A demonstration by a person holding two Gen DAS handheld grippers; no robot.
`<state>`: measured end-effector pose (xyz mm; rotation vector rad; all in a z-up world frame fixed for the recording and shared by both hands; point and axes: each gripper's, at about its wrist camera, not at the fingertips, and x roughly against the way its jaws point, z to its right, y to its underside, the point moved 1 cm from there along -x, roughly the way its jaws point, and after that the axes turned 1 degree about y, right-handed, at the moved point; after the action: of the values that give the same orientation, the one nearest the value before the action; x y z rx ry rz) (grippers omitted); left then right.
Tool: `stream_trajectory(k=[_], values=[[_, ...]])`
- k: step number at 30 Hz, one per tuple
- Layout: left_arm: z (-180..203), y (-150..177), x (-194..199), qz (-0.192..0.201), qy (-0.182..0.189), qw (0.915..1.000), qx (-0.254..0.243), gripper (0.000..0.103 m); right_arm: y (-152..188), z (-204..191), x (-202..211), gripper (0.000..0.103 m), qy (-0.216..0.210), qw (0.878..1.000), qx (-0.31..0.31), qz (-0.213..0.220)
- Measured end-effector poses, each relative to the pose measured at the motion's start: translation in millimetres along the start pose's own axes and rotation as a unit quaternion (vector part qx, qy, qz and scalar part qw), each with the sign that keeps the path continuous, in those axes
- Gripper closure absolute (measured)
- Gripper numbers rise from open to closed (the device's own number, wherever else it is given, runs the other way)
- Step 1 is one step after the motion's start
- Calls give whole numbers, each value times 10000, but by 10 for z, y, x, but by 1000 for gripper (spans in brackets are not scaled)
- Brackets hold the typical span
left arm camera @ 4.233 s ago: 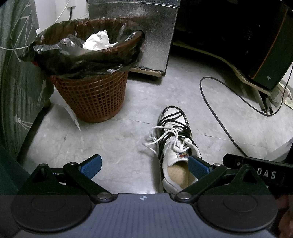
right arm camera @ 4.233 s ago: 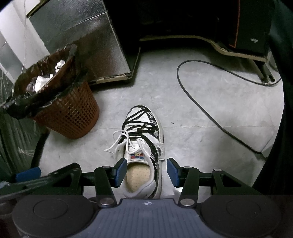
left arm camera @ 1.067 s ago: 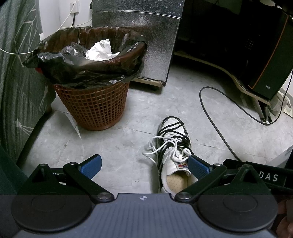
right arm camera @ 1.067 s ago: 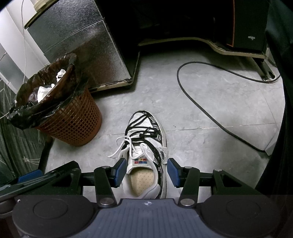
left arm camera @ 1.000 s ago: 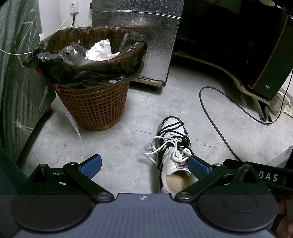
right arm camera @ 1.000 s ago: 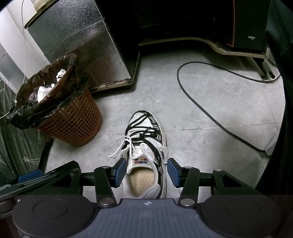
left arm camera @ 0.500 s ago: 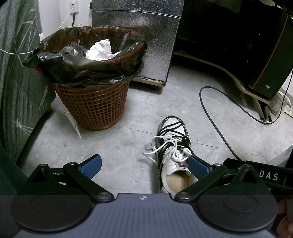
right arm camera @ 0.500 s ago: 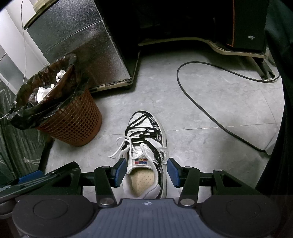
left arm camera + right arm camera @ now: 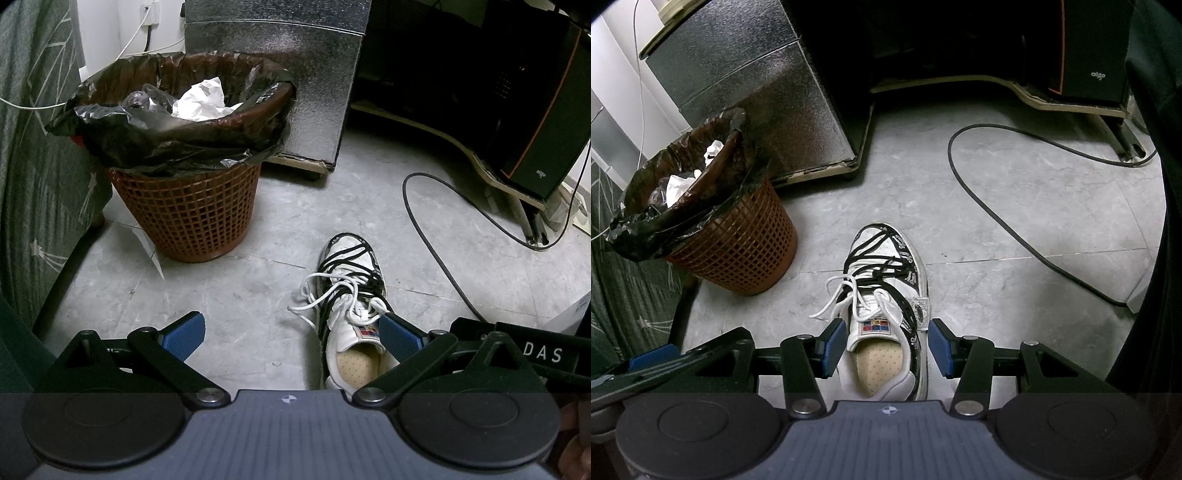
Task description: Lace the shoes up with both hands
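A white sneaker [image 9: 351,295] [image 9: 886,295] with black trim stands on the grey floor, toe pointing away. Black laces cross its front; white laces [image 9: 317,295] [image 9: 846,291] sit in loose loops over the tongue and trail off its left side. My left gripper [image 9: 291,334] hangs open above the floor, its right pad over the shoe's tongue. My right gripper [image 9: 884,347] is open too, and its blue pads flank the shoe's collar from above. Neither one holds a lace.
A brown mesh waste basket [image 9: 188,206] [image 9: 735,251] with a black liner stands left of the shoe. Behind it is a metal-faced cabinet [image 9: 291,92]. A black cable [image 9: 443,236] [image 9: 997,218] loops over the floor at right. A dark speaker [image 9: 546,122] stands far right.
Over the last second almost nothing has moved. Compared with four seconds ago, both grippers sit slightly higher and further back from the shoe.
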<state>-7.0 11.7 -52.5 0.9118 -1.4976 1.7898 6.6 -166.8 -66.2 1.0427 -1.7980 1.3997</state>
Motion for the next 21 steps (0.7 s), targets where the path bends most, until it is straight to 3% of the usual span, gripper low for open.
stream_trajectory(k=[21], values=[[1, 16, 1, 3, -5, 10000, 13, 0, 0, -3, 3, 50, -22, 10000, 18, -8]])
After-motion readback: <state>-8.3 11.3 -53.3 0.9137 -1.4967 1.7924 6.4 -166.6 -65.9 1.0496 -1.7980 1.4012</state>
